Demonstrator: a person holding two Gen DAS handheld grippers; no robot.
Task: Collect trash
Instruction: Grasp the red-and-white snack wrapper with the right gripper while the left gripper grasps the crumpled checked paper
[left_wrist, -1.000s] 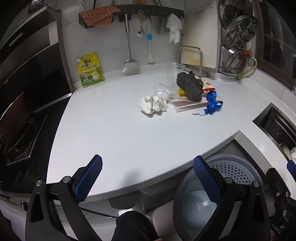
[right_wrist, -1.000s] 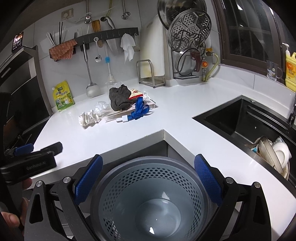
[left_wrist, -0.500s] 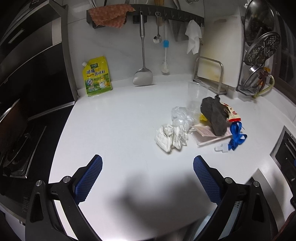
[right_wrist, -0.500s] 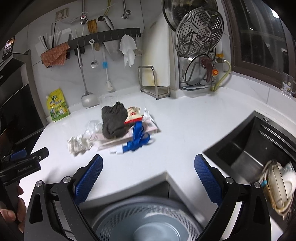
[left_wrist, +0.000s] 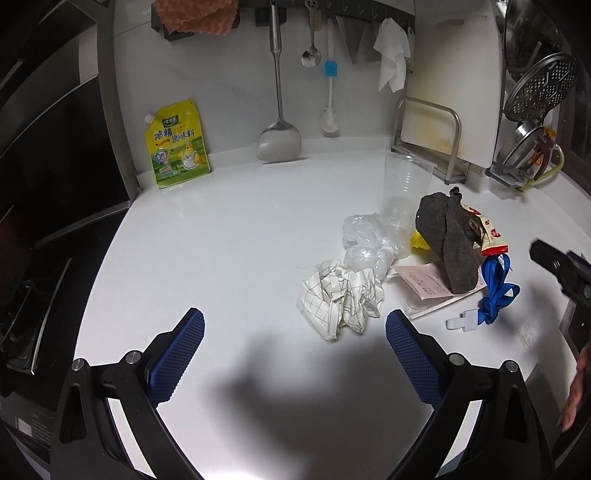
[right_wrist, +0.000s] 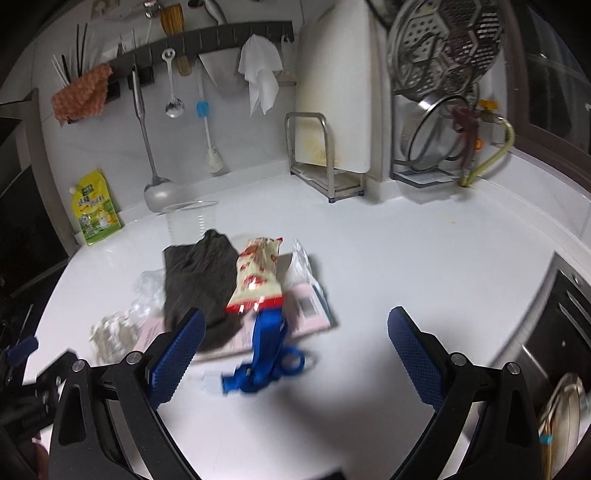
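Observation:
A pile of trash lies on the white counter (left_wrist: 229, 236): a crumpled checked paper (left_wrist: 340, 297), a clear plastic wrap (left_wrist: 364, 240), a clear plastic cup (left_wrist: 404, 184), a dark grey cloth (left_wrist: 448, 236), a red and white snack bag (right_wrist: 256, 278), a pink paper sheet (right_wrist: 308, 306) and a blue lanyard (right_wrist: 267, 354). My left gripper (left_wrist: 295, 354) is open and empty, just short of the crumpled paper. My right gripper (right_wrist: 295, 356) is open and empty, hovering at the blue lanyard.
A yellow seasoning pouch (left_wrist: 177, 144) leans on the back wall. A spatula (left_wrist: 279, 110), brush and cloths hang from a rail. A cutting board rack (right_wrist: 325, 158) and pot lids (right_wrist: 443, 74) stand at the back right. A dark sink (right_wrist: 565, 332) lies on the right.
Both grippers moved forward over the counter toward the trash pile. The grey perforated basket below the counter edge has left both views. Both stay open.

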